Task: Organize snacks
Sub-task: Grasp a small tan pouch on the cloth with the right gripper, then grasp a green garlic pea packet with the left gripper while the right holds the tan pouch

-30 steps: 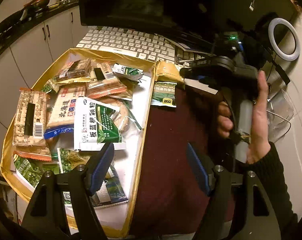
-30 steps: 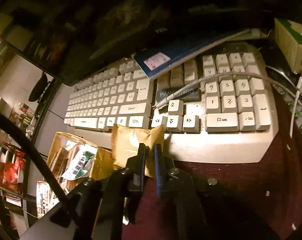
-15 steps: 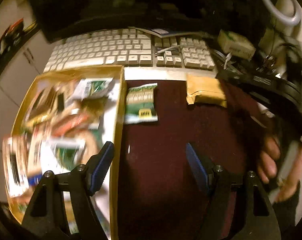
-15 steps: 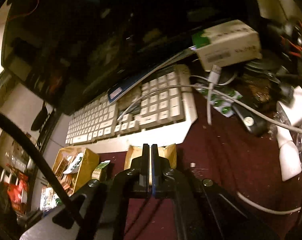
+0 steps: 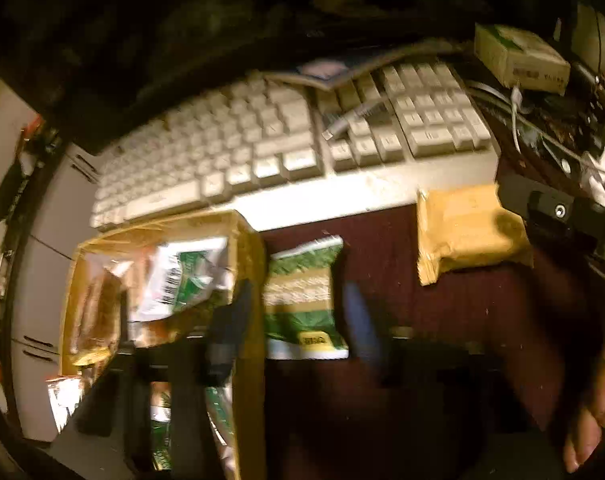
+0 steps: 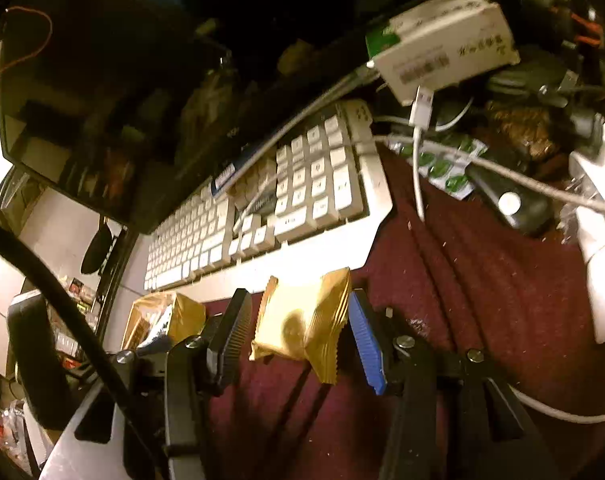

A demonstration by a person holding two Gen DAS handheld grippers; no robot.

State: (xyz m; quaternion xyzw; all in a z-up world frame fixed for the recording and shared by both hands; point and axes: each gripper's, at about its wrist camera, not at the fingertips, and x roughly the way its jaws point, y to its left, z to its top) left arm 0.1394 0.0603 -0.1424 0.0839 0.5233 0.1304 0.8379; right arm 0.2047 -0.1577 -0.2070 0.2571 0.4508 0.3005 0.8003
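Left gripper (image 5: 298,312): we see its jaws closing, blurred, with the green snack packet (image 5: 304,300) lying between the two fingers; the pads are not yet pressing on it, so nothing is grasped.
Green snack packet: flat on the dark red cloth (image 5: 462,320), squarely in the gap between the left fingers, its far end past the fingertips.
Snack box (image 5: 248,248): we find its gold wall right behind the left finger (image 5: 232,320); a heap of packets fills it, out beyond that finger.
Right gripper (image 6: 298,328): we see its jaws opening, released, the black finger (image 6: 232,332) and the blue pad (image 6: 364,344) both standing clear of the wrapper.
Gold snack packet (image 6: 302,320): between the right fingers, resting on the cloth, its crimped edge just beside the blue pad.
Keyboard (image 6: 286,208): just beyond both sets of fingertips, a cable draped over its keys.
Hand (image 5: 594,412): we glimpse fingers at the lower edge, well off to the side of the left gripper.
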